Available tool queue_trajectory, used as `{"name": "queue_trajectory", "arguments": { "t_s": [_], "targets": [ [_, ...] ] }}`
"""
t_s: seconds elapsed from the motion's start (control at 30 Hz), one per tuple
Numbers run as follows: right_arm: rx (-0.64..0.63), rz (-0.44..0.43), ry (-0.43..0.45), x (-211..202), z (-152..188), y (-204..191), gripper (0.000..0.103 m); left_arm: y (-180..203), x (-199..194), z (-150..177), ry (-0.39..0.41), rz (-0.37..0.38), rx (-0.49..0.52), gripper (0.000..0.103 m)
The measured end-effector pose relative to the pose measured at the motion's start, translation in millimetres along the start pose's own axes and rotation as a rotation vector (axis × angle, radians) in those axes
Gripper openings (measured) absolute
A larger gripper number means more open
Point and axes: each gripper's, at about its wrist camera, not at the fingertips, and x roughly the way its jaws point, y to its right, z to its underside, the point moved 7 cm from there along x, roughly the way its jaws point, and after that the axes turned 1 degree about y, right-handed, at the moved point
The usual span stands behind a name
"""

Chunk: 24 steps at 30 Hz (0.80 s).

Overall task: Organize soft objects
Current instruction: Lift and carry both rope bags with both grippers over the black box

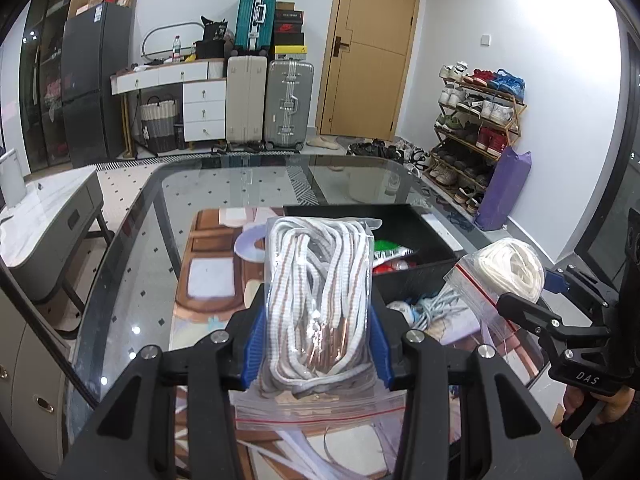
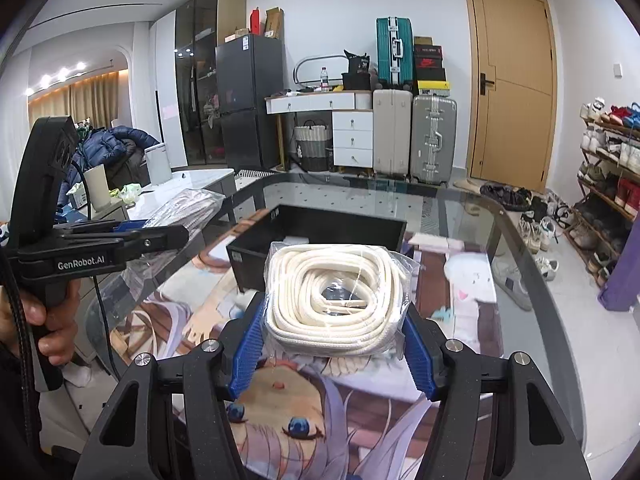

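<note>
The left gripper's (image 1: 316, 344) fingers pinch a bag of striped laces (image 1: 318, 300); the right gripper's (image 2: 334, 340) pinch a bag of cream cord (image 2: 336, 300). Both hang above the tabletop (image 2: 472, 216), short of the black bin (image 2: 320, 226), which already holds several packets.

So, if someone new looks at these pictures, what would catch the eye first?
Probably the two clear bags of coiled laces held up over the glass table: the left gripper clamps the bag of white-and-brown laces, and the right gripper clamps the bag of cream laces. Behind them stands a black bin on a cartoon-printed mat.
</note>
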Motion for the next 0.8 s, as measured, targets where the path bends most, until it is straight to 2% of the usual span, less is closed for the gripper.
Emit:
{"name": "queue_trajectory", "arguments": {
  "t_s": [0.33,0.8],
  "targets": [
    [-0.033,-0.004,0.016,9,-27,3,0.063,3,11,-20,0.019,-0.012,0.016,0.043],
    [-0.056,-0.009,0.008,30,-42,5,0.063,5,33,-36,0.018,-0.03,0.021,0.043]
  ]
}}
